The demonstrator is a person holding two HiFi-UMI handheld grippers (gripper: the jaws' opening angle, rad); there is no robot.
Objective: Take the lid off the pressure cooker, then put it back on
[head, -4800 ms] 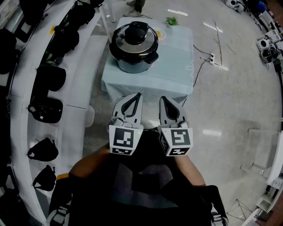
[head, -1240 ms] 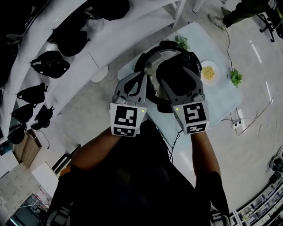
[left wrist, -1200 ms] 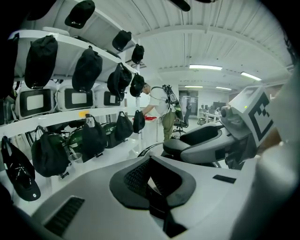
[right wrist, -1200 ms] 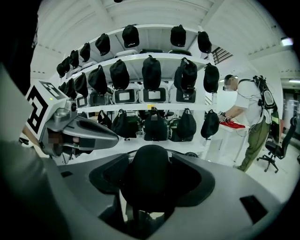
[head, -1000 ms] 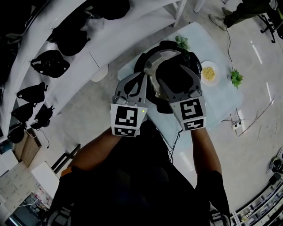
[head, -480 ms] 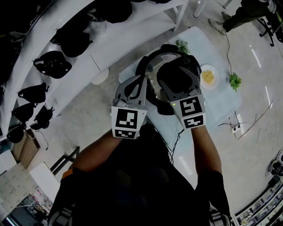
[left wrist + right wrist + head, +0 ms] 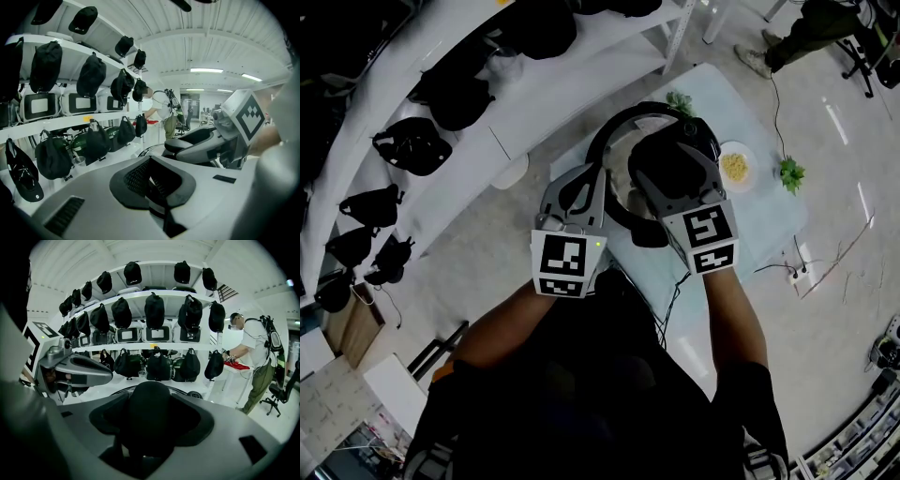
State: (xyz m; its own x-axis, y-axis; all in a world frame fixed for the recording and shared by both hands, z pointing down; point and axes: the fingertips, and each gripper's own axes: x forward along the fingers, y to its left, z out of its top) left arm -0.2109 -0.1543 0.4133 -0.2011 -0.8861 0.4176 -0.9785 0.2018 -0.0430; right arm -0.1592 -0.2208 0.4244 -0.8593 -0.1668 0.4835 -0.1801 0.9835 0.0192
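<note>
Lifting the lid straight off the cooker is advised. Its knob is clenched by the right gripper; the left gripper is closed, empty.

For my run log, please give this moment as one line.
right gripper: shut on lid knob | left gripper: shut, empty, near pressure cooker | lift-off: cannot tell

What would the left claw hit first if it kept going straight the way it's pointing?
Probably the pressure cooker, just beyond the closed tips of the left claw; depth is unclear, so it could skim over.
</note>
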